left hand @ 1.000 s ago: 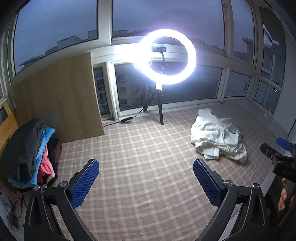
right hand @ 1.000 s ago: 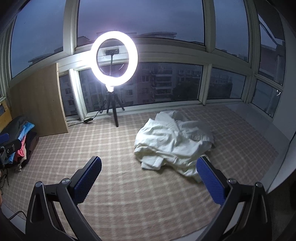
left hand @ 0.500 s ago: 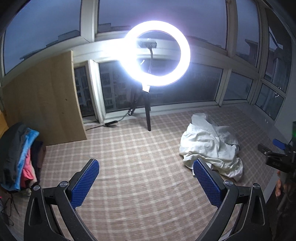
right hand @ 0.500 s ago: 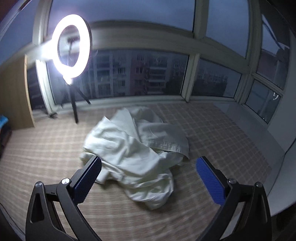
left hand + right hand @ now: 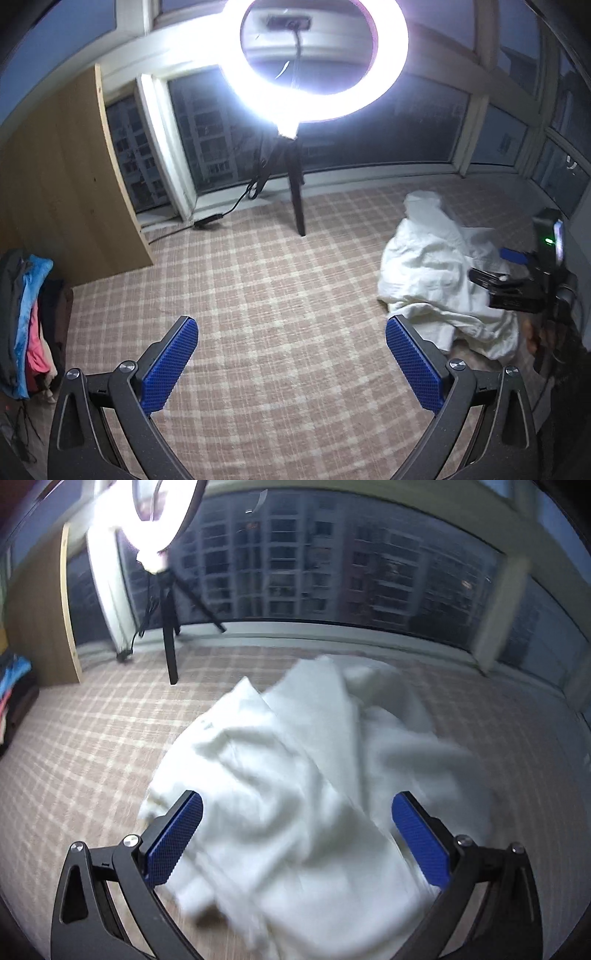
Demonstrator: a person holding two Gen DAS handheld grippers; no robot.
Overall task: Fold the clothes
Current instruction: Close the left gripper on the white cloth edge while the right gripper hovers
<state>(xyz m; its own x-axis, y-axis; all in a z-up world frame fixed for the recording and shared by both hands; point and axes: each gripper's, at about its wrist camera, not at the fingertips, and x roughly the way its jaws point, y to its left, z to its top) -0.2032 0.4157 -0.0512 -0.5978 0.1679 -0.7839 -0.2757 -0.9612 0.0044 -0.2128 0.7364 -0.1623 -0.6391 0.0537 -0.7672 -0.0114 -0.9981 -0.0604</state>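
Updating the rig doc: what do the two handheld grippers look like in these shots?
Both match: the left gripper and right gripper have black angular arms with silver screw heads at the pivots, and jaws faced with blue, finely textured rectangular pads. In the left wrist view the right unit's black body carries a small green light. No cables or sleeves are clearly visible.

The left wrist view looks across the plaid blanket toward the ring light; the right wrist view sits close over the white garment. Both share these.
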